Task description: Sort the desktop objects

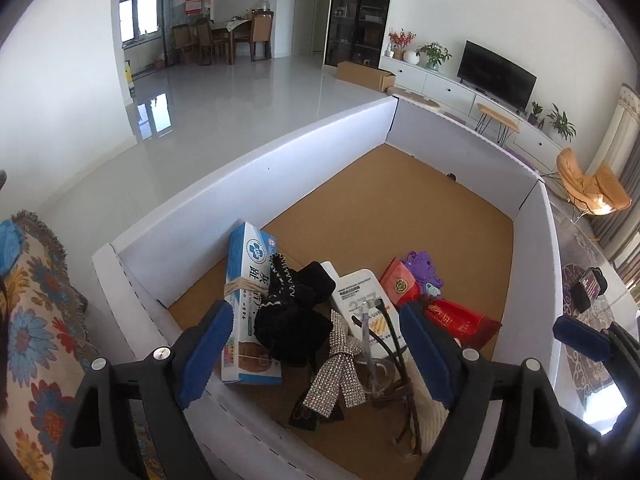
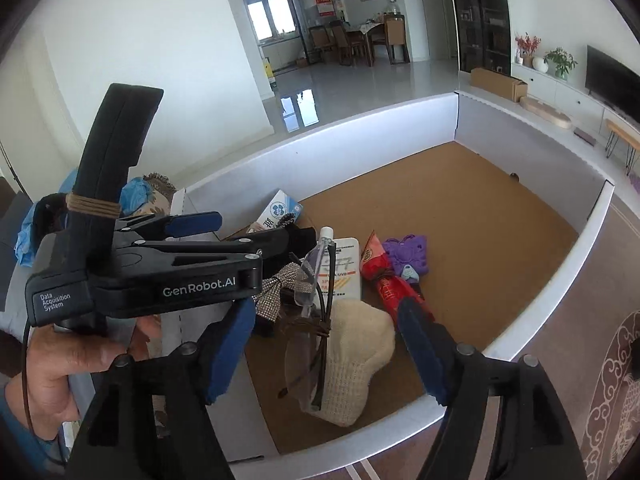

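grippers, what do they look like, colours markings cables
Both are black plastic with blue pads on two fingers and silver rivets. The left gripper, seen from the right wrist view, carries white "GenRobot.AI" and "Data Acquisition System" lettering, a tall black handle wound with tan cord, and a thin dark cable. The right gripper shows no lettering.
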Available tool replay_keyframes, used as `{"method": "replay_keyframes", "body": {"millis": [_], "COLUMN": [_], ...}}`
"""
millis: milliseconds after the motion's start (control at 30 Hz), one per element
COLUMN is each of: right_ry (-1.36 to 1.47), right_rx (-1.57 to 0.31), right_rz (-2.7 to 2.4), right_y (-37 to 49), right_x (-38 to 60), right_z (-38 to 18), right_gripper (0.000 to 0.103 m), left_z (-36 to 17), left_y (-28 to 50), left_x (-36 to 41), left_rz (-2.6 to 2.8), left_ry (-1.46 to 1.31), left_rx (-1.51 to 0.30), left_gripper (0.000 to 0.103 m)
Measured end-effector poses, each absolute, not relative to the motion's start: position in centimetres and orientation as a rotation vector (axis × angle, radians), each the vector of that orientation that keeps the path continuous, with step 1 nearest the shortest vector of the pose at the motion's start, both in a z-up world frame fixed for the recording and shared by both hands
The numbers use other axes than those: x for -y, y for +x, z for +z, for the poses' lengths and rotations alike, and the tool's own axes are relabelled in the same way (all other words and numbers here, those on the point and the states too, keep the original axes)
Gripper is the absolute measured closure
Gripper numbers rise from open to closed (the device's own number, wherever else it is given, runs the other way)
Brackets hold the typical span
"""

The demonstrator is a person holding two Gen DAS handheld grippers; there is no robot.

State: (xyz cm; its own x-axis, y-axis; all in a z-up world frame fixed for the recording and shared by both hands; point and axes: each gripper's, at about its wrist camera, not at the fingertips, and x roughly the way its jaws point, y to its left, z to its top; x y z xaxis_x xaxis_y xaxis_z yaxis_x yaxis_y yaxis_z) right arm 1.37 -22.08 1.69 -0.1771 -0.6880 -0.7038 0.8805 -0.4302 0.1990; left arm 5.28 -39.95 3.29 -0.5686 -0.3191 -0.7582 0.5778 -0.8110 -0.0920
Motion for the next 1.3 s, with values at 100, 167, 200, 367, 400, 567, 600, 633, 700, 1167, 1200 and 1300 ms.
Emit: {"method": "replay_keyframes", "body": {"millis": [100,167,200,367,400,567,600,633,700,1167,1200,1300], "right_ry": [0.804,0.75,0.742,0.903,0.951,1.162,1.195,1.22,1.259,1.304,1.304,1.304], "right_rx": [-0.255,-0.231,-0.227,-0.29,-0.311,-0.357,-0.365,-0.368,-0.365,-0.228,-0.228,-0.228], "right_rz": [-1.921,-2.021,-2.065,-2.266,-2.309,-2.479,-2.501,-2.519,-2.538,-2.536,-2.536,-2.536], "right_y": [1.0,0.6,0.1,-4.2,-5.0,-6.8,-7.0,-7.1,-7.3,-7.9,-7.9,-7.9], "right_x": [17.3,13.2,11.1,0.9,-1.4,-12.9,-14.5,-15.8,-17.8,-19.4,-19.4,-19.4], "right_z": [2.6,2.6,2.4,-1.6,-2.8,-6.1,-6.6,-7.1,-7.8,-8.3,-8.3,-8.3], "right_gripper": [0.004,0.0,0.0,0.0,0.0,0.0,0.0,0.0,0.0,0.0,0.0,0.0], "left_z": [4.0,5.0,5.4,6.4,5.9,1.1,-0.3,-1.4,-3.3,-6.3,-6.3,-6.3], "left_y": [5.7,5.4,5.3,4.1,3.7,0.6,-0.2,-0.9,-1.8,-8.1,-8.9,-11.5], "left_x": [37.4,34.6,32.9,23.3,21.4,13.4,12.3,11.3,9.4,7.1,7.1,6.9], "left_rz": [-2.418,-2.491,-2.529,-2.761,-2.8,-2.84,-2.828,-2.817,-2.788,-2.8,-2.814,-2.865], "left_ry": [1.007,0.979,0.968,1.007,1.039,1.252,1.312,1.366,1.455,1.537,1.536,1.514], "left_rx": [-0.472,-0.445,-0.421,-0.334,-0.312,-0.141,-0.12,-0.104,-0.055,0.065,0.076,0.105], "left_gripper": [0.018,0.018,0.018,0.011,0.004,0.002,0.002,0.002,0.002,0.0,0.0,0.0]}}
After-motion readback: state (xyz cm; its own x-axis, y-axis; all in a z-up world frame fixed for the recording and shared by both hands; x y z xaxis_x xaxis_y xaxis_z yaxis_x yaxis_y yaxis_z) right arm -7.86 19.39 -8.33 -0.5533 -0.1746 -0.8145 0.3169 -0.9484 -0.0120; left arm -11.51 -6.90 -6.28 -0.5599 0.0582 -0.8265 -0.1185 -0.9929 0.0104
